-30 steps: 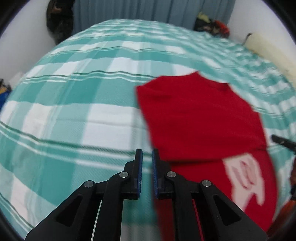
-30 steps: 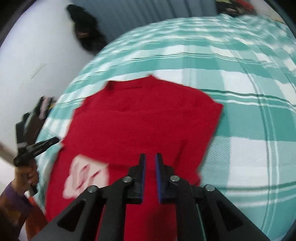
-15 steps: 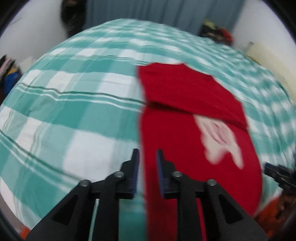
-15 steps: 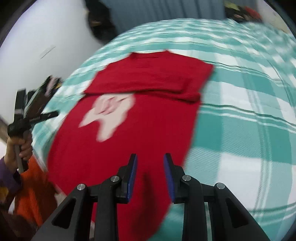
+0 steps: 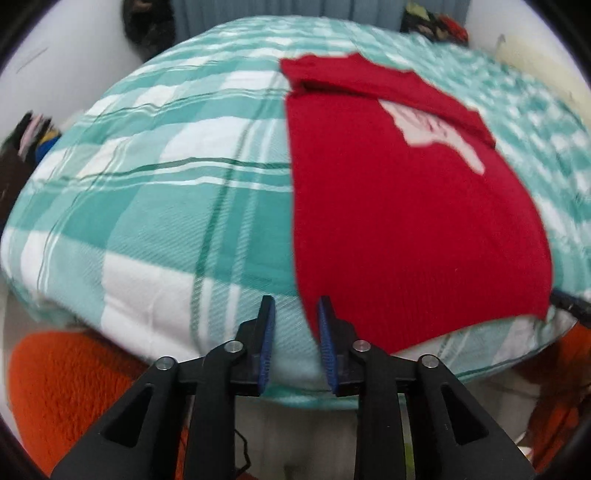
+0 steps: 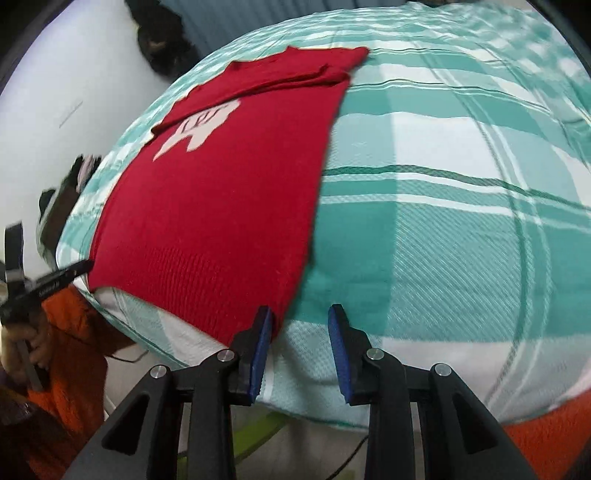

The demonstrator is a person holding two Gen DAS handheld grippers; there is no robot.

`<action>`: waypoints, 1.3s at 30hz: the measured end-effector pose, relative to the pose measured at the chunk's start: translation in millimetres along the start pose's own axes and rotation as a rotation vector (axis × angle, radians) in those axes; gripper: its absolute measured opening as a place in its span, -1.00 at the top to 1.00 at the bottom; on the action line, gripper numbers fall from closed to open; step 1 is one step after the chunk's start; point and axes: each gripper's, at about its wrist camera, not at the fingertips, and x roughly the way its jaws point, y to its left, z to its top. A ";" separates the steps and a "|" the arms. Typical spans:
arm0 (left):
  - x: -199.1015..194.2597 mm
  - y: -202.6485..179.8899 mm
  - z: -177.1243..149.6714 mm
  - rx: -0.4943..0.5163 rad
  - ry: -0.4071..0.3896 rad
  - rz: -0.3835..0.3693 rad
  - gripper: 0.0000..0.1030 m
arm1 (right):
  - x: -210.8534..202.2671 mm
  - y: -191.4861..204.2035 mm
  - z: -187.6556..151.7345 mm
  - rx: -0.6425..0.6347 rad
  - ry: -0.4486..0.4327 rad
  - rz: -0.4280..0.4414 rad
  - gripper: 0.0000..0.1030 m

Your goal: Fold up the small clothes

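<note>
A small red garment (image 5: pixel 406 221) with a pale print (image 5: pixel 436 129) lies flat on the green-and-white checked bedcover (image 5: pixel 166 206), its top part folded over at the far end. It also shows in the right wrist view (image 6: pixel 221 206). My left gripper (image 5: pixel 293 325) is open and empty, just off the garment's near left corner. My right gripper (image 6: pixel 299 332) is open and empty at the near right corner, its left pad (image 6: pixel 263 339) beside the hem. The other gripper's tip (image 6: pixel 55 280) shows at the left of the right wrist view.
The bed's near edge drops off below both grippers. Orange fabric (image 5: pixel 66 387) is beneath the edge. Dark clothes (image 5: pixel 147 26) hang on the far wall, and a pile of items (image 5: pixel 436 22) sits behind the bed.
Both grippers have let go of the garment, opened, and pulled back to the near edge of the bed. The garment now lies stretched out flat toward me.
</note>
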 end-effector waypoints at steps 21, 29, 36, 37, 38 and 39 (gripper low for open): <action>27.2 15.3 4.9 -0.194 0.054 -0.306 0.04 | 6.9 -9.0 -12.4 0.162 -0.027 0.304 0.14; 4.4 21.4 8.4 -0.239 0.062 -0.450 0.92 | -5.7 -2.8 -10.7 0.174 -0.064 0.401 0.91; 12.8 25.0 90.7 -0.320 0.019 -0.537 0.92 | -14.9 -16.1 53.4 0.320 -0.207 0.511 0.91; 19.8 23.4 108.8 -0.319 0.012 -0.534 0.92 | -10.8 -20.9 70.1 0.346 -0.220 0.514 0.91; 29.6 19.6 134.9 -0.304 0.000 -0.513 0.92 | -5.3 -24.7 88.8 0.371 -0.235 0.518 0.91; 38.7 17.6 154.4 -0.293 -0.007 -0.493 0.92 | 2.0 -28.8 113.4 0.381 -0.252 0.508 0.91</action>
